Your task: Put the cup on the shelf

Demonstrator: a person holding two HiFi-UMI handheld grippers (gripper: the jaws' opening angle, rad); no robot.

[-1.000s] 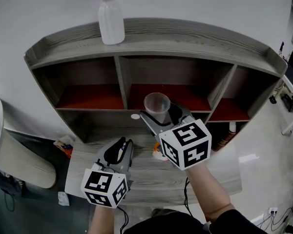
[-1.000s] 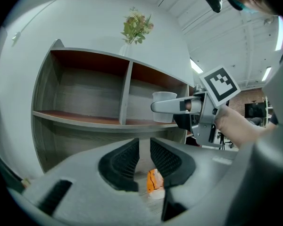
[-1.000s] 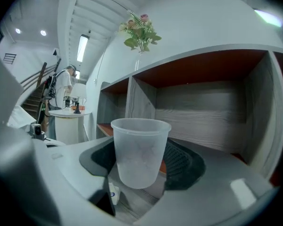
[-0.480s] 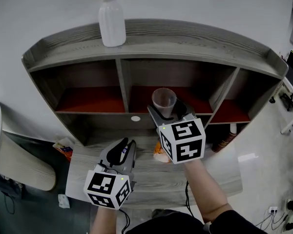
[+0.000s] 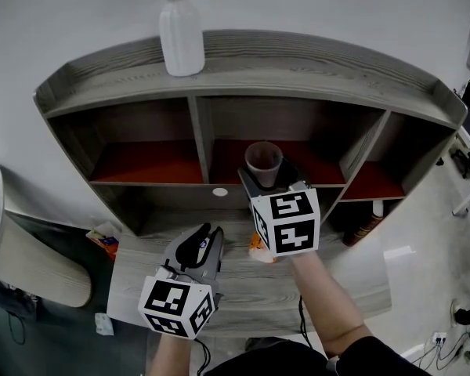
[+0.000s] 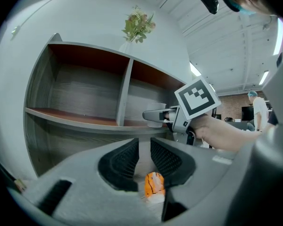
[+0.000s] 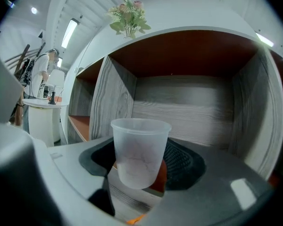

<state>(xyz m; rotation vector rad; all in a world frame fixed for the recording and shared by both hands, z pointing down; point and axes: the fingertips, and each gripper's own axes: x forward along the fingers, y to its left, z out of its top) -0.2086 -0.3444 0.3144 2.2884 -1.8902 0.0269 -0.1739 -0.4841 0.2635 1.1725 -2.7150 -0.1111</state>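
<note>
While the left gripper [image 5: 206,237] hangs low in front of the shelf [image 5: 243,57], jaws drawn close with just a narrow slit and nothing in it, all the action is on the right! The right gripper [image 5: 268,180] is up at the mouth of the shelf's middle compartment, jaws spread wide and clamped on either side of the cup [image 5: 263,161]. That's a clear, frosty plastic cup, upright, open end up, sitting right over the front edge of the reddish middle board. Whether its base touches that board, I can't tell. From the right gripper view, the cup fills the gap between the pads with the grey back wall of the compartment straight ahead. On top of the shelf stands a white vase [image 5: 182,34], and below the shelf, on the table [image 5: 133,276], lies an orange packet [image 5: 257,251].
</note>
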